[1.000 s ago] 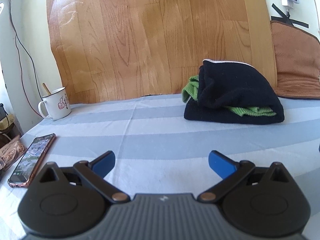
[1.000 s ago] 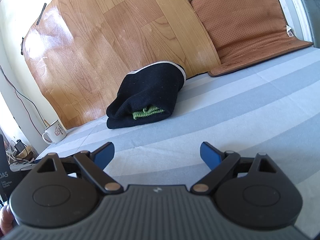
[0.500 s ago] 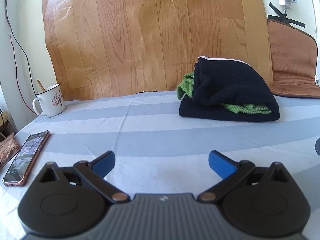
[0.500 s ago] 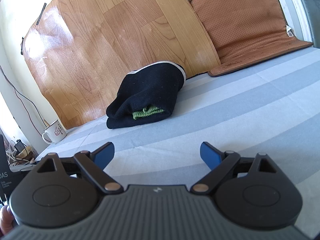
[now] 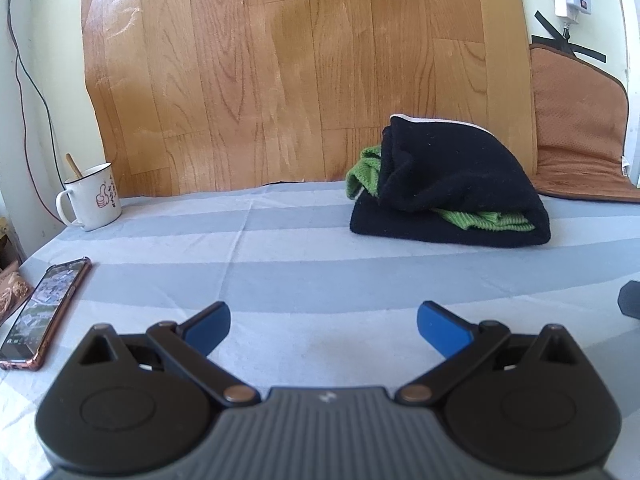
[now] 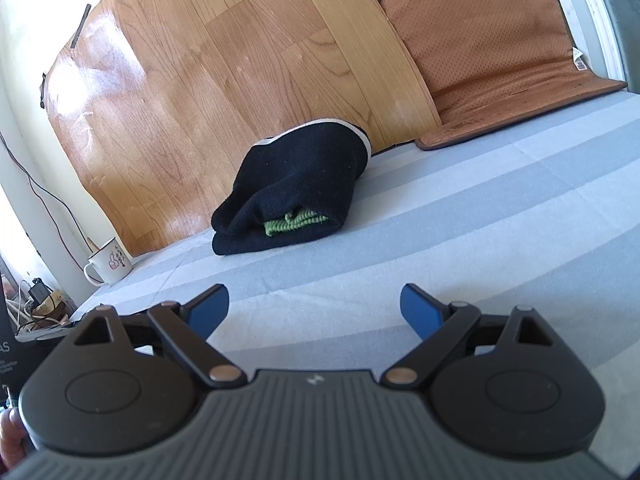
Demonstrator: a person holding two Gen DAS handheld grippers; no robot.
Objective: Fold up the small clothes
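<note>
Left gripper (image 5: 323,322): wide open, empty.
Right gripper (image 6: 315,307): wide open, empty.
Left view only: phone (image 5: 42,314).
Both views: folded clothes (image 5: 450,194).

A folded black garment (image 5: 448,188) wraps a green garment (image 5: 484,218), lying on the striped sheet (image 5: 280,248).

A home, likely a bedroom: striped blue sheet (image 5: 320,256) on a bed, wood-pattern vinyl (image 5: 280,72) propped against the wall, brown seat pad (image 6: 492,48), enamel mug (image 5: 94,196) with spoon, phone (image 5: 44,312), charger cables (image 6: 36,308) at one side.
</note>
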